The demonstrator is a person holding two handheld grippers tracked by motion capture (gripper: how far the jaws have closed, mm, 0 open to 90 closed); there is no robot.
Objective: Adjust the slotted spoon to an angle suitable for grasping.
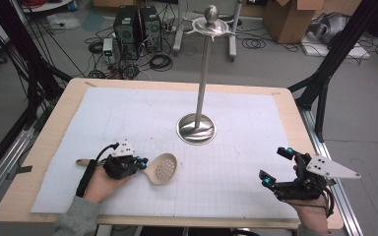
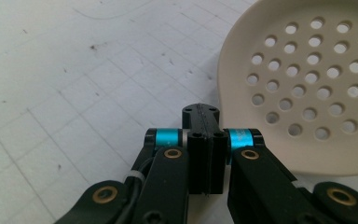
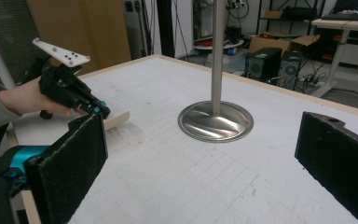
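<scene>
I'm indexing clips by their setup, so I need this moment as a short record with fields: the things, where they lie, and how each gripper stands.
surface: white gridded mat on a wooden table
utensil: beige slotted spoon, lying flat on the mat
stand: metal stand, upright, mid-mat
left gripper: jaws shut, at the spoon's handle beside the bowl; a grip cannot be told
right gripper: jaws wide open, nothing between them

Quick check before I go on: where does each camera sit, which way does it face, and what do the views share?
High view: above the table's near side, facing forward and down; hands, left gripper, right gripper.
Left gripper view: rides the shut left gripper, facing the spoon.
Right gripper view: between open jaws, facing the stand.
Shared: spoon, stand.
</scene>
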